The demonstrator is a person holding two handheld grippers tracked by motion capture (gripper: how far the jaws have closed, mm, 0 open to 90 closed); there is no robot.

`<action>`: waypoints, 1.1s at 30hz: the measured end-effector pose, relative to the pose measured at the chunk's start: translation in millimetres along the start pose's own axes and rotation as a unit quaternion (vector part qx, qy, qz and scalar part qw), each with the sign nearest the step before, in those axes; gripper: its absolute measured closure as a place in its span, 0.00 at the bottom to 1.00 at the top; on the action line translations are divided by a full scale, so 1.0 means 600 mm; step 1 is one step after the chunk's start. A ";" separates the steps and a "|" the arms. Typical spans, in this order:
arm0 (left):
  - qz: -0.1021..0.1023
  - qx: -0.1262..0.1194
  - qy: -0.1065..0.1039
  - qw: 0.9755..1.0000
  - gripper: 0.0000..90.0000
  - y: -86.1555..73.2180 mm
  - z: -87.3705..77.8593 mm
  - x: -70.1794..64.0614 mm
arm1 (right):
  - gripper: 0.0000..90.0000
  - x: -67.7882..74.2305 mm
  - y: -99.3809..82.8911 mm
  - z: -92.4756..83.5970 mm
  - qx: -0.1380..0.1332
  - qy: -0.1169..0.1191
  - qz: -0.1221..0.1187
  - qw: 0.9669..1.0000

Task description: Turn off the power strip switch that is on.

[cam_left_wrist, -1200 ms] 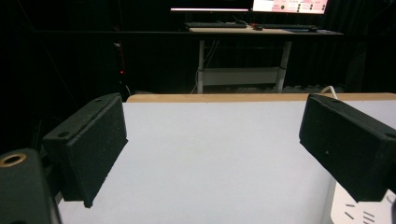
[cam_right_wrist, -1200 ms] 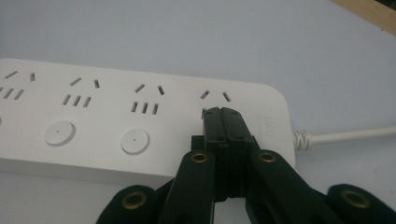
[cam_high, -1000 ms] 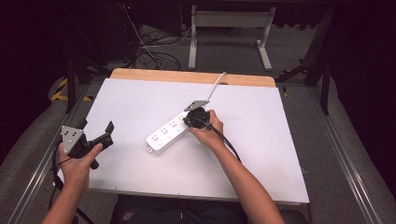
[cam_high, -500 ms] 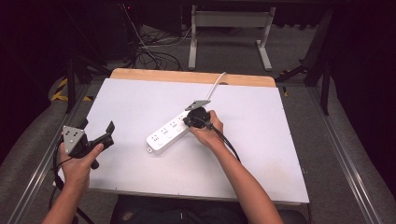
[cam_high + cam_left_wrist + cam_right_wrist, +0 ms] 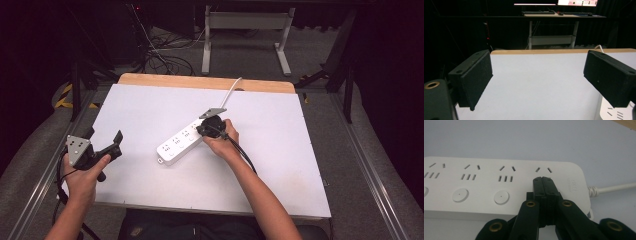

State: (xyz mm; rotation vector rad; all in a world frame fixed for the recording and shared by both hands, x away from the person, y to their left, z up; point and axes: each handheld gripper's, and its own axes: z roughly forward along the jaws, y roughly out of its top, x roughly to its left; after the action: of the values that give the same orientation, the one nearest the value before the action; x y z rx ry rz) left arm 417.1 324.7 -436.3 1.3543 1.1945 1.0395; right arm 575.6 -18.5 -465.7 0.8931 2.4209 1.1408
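White table [image 5: 280,165] under dark room | long white plastic power strip [image 5: 181,142] lying mid-table | right tongs [image 5: 543,180] pressed together, tips resting on strip's cord end | left tongs [image 5: 102,143] spread, hovering well left of strip

Power strip [image 5: 181,143] lies mid-table [image 5: 280,165], slanted.
Right gripper [image 5: 206,128] sits at the strip's far end, jaws together over it; left gripper [image 5: 107,146] is well apart, at the table's left edge.
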 end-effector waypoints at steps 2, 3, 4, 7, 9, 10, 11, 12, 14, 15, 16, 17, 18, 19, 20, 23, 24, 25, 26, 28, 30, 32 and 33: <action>-0.001 0.000 0.001 1.000 0.10 0.000 0.000 0.000 | 1.00 -0.001 0.000 0.000 0.001 0.003 0.001 1.000; -0.001 0.001 0.001 1.000 0.10 0.000 0.000 0.000 | 1.00 -0.001 0.000 0.000 0.001 0.004 0.002 1.000; -0.001 0.001 0.001 1.000 0.10 0.000 0.000 0.000 | 1.00 -0.001 0.000 0.000 0.001 0.004 0.002 1.000; -0.002 0.001 0.000 1.000 0.10 0.000 0.001 0.001 | 1.00 -0.001 0.001 0.000 0.001 0.003 0.002 1.000; -0.003 0.001 -0.001 1.000 0.10 0.000 0.002 -0.001 | 1.00 -0.002 0.000 0.000 0.000 0.005 0.005 1.000; -0.003 0.001 -0.001 1.000 0.10 0.000 0.002 -0.001 | 1.00 -0.003 0.000 0.000 0.000 0.007 0.007 1.000; -0.002 0.002 -0.003 1.000 0.10 0.000 0.002 -0.001 | 1.00 -0.004 0.000 -0.001 0.001 0.009 0.011 1.000; -0.001 0.002 -0.003 1.000 0.10 0.000 0.003 -0.002 | 1.00 -0.003 0.000 -0.002 0.003 0.009 0.013 1.000; -0.005 0.000 -0.003 1.000 0.10 0.000 0.002 -0.003 | 1.00 -0.003 0.000 -0.006 0.009 0.004 0.010 1.000; -0.006 0.000 -0.003 1.000 0.10 0.001 0.001 -0.004 | 1.00 -0.002 -0.001 -0.006 0.009 0.001 0.007 1.000; -0.006 0.000 -0.003 1.000 0.10 0.001 0.001 -0.004 | 1.00 -0.002 -0.001 -0.006 0.009 0.001 0.007 1.000; -0.002 -0.001 -0.006 1.000 0.10 0.002 -0.002 -0.006 | 1.00 0.002 -0.001 -0.006 0.007 -0.006 0.001 1.000; -0.003 -0.001 -0.007 1.000 0.10 0.001 -0.002 -0.007 | 1.00 0.004 -0.001 -0.006 0.007 -0.009 -0.002 1.000; -0.004 -0.001 -0.008 1.000 0.10 0.001 -0.003 -0.007 | 1.00 0.004 0.000 -0.006 0.009 -0.010 -0.002 1.000; -0.004 -0.002 -0.008 1.000 0.10 0.001 -0.003 -0.008 | 1.00 0.004 0.000 -0.006 0.009 -0.010 -0.002 1.000; -0.004 0.000 -0.007 1.000 0.10 0.001 -0.001 -0.007 | 1.00 0.002 -0.001 -0.007 0.008 -0.005 0.004 1.000; -0.009 0.000 -0.006 1.000 0.10 0.001 0.000 -0.006 | 1.00 0.001 -0.002 -0.007 0.006 -0.005 0.008 1.000; -0.009 0.000 -0.006 1.000 0.10 0.001 0.000 -0.006 | 1.00 0.001 -0.002 -0.007 0.006 -0.005 0.008 1.000; -0.011 -0.001 -0.006 1.000 0.10 0.001 0.000 -0.005 | 1.00 0.001 -0.003 -0.008 0.005 -0.005 0.008 1.000; -0.011 -0.001 -0.007 1.000 0.10 0.001 0.000 -0.005 | 1.00 0.001 -0.003 -0.008 0.006 -0.006 0.009 1.000; -0.010 -0.001 -0.008 1.000 0.10 0.002 -0.001 -0.007 | 1.00 0.002 -0.003 -0.008 0.005 -0.008 0.007 1.000; -0.010 -0.001 -0.009 1.000 0.10 0.002 -0.001 -0.007 | 1.00 0.006 -0.003 -0.008 0.005 -0.018 0.001 1.000; -0.011 -0.002 -0.008 1.000 0.10 0.002 -0.001 -0.007 | 1.00 0.009 -0.003 -0.007 0.004 -0.023 -0.004 1.000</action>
State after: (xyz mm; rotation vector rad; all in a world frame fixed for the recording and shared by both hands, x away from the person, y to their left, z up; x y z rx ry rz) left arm 416.1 320.9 -435.1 1.3418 1.1922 1.0133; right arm 568.4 -18.2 -464.5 0.9010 2.3922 1.0956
